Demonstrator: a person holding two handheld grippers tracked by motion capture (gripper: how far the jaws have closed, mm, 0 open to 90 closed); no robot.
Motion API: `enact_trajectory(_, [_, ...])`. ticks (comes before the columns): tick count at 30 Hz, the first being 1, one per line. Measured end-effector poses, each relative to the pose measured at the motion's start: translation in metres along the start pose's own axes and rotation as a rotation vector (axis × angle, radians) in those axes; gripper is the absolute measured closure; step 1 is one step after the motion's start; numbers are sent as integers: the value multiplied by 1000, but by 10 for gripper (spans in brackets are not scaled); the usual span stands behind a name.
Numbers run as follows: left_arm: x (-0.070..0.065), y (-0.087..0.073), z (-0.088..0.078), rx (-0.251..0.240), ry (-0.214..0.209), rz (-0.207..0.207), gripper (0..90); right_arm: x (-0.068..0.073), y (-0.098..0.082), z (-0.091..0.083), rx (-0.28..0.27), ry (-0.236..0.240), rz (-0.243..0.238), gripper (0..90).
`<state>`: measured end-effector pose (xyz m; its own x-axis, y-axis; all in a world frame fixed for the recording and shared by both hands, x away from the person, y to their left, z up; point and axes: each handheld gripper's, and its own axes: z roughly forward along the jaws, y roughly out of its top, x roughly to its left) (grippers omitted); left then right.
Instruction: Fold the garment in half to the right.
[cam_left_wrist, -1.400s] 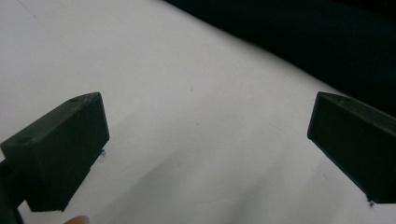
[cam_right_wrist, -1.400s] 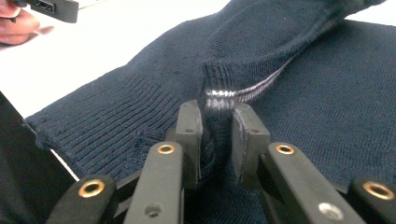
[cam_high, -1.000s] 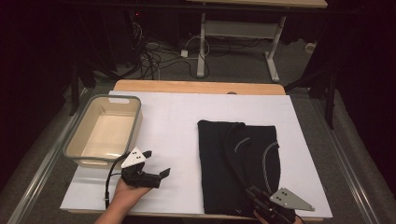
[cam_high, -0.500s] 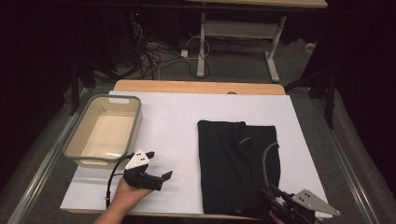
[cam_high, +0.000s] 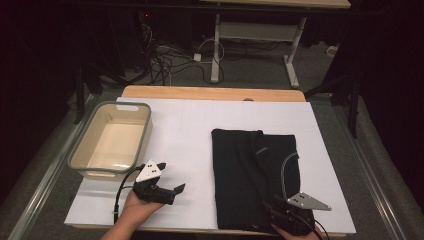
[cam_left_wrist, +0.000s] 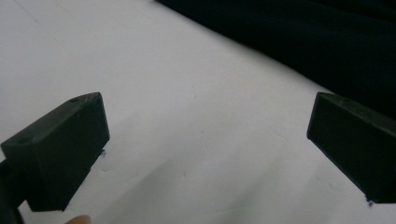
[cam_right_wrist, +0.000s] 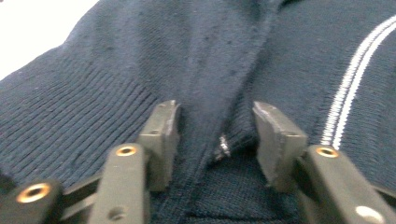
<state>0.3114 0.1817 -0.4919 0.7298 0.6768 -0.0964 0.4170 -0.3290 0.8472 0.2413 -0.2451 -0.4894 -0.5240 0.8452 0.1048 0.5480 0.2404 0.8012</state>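
A dark navy knit garment (cam_high: 250, 175) with thin white stripes (cam_right_wrist: 348, 88) lies folded on the right half of the white table (cam_high: 185, 125). My right gripper (cam_high: 274, 209) sits low over the garment's near edge. Its jaws have just been opening, and in the right gripper view the gripper (cam_right_wrist: 215, 121) is open astride a raised fold of the knit (cam_right_wrist: 93, 93), with the pads apart from the cloth. My left gripper (cam_high: 172, 194) rests near the front edge, left of the garment. In its own view the left gripper (cam_left_wrist: 208, 112) is wide open over bare table, nothing between the jaws.
A beige plastic bin (cam_high: 112, 142) stands at the table's left side, just beyond the left gripper. A strip of wooden tabletop (cam_high: 215, 92) runs along the far edge. Cables and desk legs lie on the floor beyond.
The right gripper swung out to the right half a second ago and has come back left over the garment's near edge. The left gripper has stayed put.
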Motion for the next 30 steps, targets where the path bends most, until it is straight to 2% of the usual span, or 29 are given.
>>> enact_trajectory(2, [0, 0, 0, 1, -2, 3, 0, 0, 0, 0, -3, 15, -13, 670])
enact_trajectory(5, [0, 1, 1, 13, -3, 5, 0, 4, 0, -2, -31, 1, -65, 789])
enact_trajectory(8, [-1, 0, 1, 9, 3, 11, 0, 5, 3, -7, -52, -5, -111, 806])
enact_trajectory(12, [-1, 0, 0, 4, 7, 11, 0, 3, 5, -16, -90, -10, -106, 813])
enact_trajectory(17, [-2, 0, -1, -3, 6, 15, 0, 3, 8, -43, -158, -71, -132, 812])
enact_trajectory(20, [-1, 0, -1, -4, 2, 16, 0, -5, 0, -58, -167, -94, -106, 811])
enact_trajectory(22, [-1, 0, 0, -2, -1, 17, 0, -14, -10, -60, -138, -100, -80, 810])
enact_trajectory(25, [-1, 0, 1, 7, -5, 17, 0, -26, -23, -48, -68, -71, -30, 776])
enact_trajectory(27, [-2, 1, 1, 10, -2, 21, 0, -28, -23, -47, -82, -51, -3, 690])
enact_trajectory(30, [-3, 1, 1, 12, 8, 35, 0, -24, -17, -51, -118, -57, -24, 563])
